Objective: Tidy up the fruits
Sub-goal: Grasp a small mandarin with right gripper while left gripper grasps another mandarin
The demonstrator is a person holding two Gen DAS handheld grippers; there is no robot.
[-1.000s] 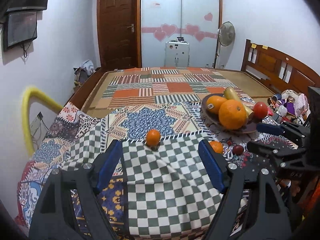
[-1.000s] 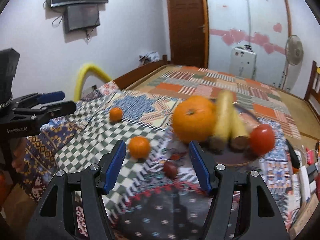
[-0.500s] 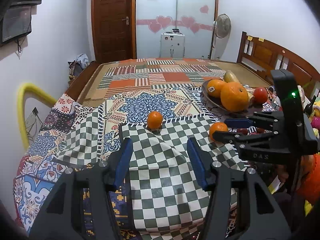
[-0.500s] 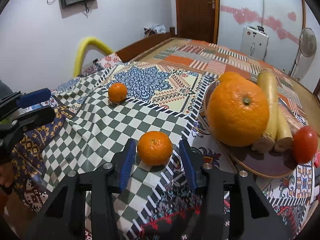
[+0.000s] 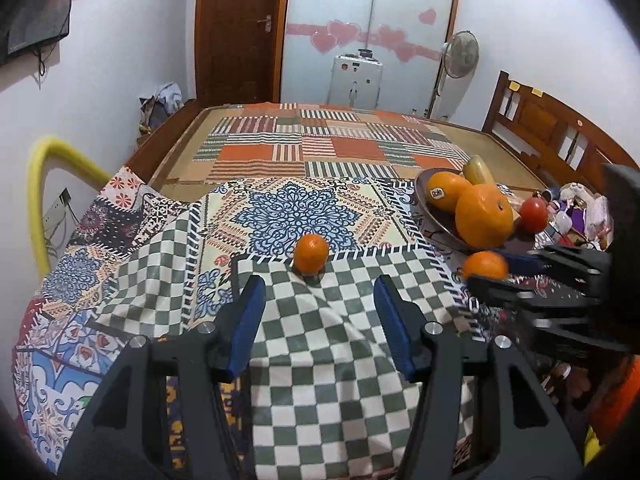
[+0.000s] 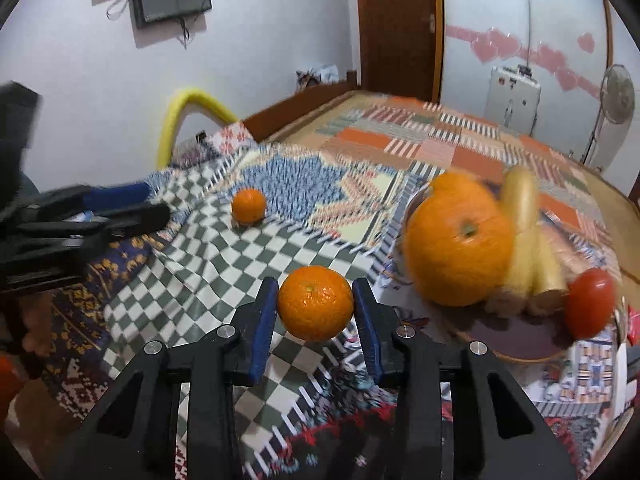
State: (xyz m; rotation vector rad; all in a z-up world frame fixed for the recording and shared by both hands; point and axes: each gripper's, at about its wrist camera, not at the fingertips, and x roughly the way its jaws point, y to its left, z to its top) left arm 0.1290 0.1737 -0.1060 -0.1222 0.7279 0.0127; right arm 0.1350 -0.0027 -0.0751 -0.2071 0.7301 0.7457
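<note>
A small tangerine (image 6: 315,302) sits between the blue pads of my right gripper (image 6: 316,312). The jaws are closing and both pads touch its sides. It stays sharp while the cloth behind blurs. The same tangerine (image 5: 484,265) shows at the right of the left wrist view. A second small orange (image 5: 311,253) rests on the checkered cloth (image 5: 320,360), just ahead of my left gripper (image 5: 320,312), which is open with nothing between its fingers. On a brown plate (image 6: 520,356) lie a large orange (image 6: 458,244), yellow fruit (image 6: 520,208) and a red tomato (image 6: 590,302).
A yellow foam tube (image 5: 36,200) arches at the left edge of the bed. A wooden headboard (image 5: 560,136) and a heap of small items (image 5: 576,208) lie to the right. Patchwork cloth (image 5: 320,148) stretches back toward the door.
My right gripper came up around the nearer tangerine and closed onto it. My left gripper narrowed its jaws and drew closer to the other small orange.
</note>
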